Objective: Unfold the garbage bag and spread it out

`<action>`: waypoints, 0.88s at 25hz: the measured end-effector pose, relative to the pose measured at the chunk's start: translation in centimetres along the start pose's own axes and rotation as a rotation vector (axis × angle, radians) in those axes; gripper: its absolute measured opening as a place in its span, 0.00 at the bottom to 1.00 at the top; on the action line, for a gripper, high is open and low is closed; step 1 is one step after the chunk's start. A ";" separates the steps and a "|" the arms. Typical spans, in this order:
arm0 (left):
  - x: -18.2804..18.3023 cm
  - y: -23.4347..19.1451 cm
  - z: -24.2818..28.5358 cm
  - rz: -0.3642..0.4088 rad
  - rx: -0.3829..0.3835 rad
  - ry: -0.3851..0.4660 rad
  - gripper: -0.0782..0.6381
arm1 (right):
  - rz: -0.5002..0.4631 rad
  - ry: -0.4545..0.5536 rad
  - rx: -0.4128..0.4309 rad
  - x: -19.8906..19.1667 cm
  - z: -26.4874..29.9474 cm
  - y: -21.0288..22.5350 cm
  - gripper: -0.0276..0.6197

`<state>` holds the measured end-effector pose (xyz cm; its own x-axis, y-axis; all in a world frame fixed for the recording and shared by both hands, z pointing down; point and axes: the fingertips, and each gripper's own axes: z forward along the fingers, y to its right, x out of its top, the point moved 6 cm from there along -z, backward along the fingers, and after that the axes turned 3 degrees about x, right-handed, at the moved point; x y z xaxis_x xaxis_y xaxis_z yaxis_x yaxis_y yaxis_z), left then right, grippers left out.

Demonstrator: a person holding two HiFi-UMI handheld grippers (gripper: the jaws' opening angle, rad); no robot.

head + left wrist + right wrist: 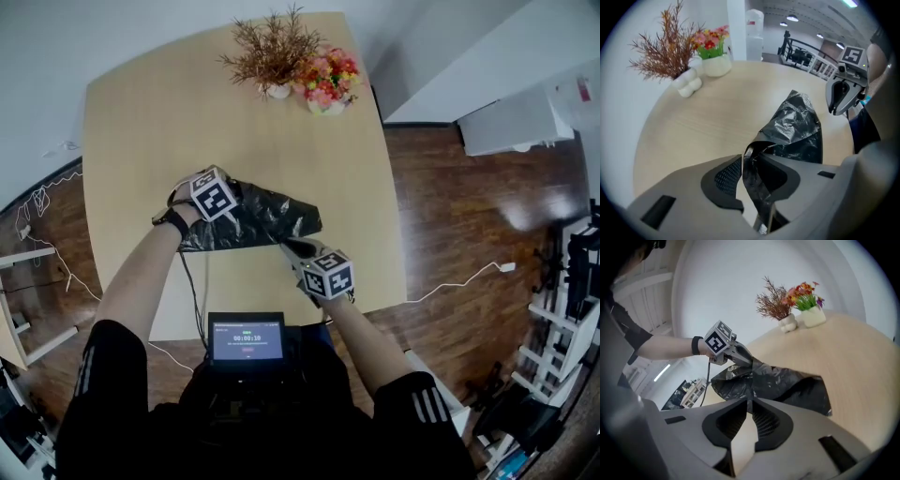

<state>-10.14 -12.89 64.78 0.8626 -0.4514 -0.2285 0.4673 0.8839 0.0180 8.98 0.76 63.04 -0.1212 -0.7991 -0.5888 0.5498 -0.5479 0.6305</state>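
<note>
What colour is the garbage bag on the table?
Glossy black with crinkled highlights. The garbage bag shows best in the right gripper view.

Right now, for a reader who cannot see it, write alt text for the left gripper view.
The left gripper pinches a fold of a crumpled black garbage bag in its jaws; the rest lies on a pale wooden table. A pot of dried twigs and a pot of bright flowers stand at the far left, and the right gripper shows at upper right.
</note>
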 end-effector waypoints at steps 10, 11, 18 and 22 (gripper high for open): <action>0.6 4.0 -8.6 0.141 0.126 0.155 0.39 | -0.312 -0.065 -0.086 3.2 -0.1 0.4 0.31; 0.5 4.9 -9.1 0.141 0.133 0.178 0.38 | -0.342 -0.076 -0.091 3.6 -0.1 0.3 0.31; -3.1 10.9 -4.4 0.134 -0.009 0.110 0.34 | -0.564 -0.215 -0.083 4.7 1.2 0.8 0.31; -5.4 11.7 -1.6 0.118 -0.063 0.035 0.34 | -0.691 -0.338 -0.024 3.8 3.0 0.4 0.30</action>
<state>-9.68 0.09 64.70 0.9029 -0.3403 -0.2625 0.3491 0.9370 -0.0138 6.25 -3.21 62.55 -0.6875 -0.3109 -0.6563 0.2741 -0.9480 0.1620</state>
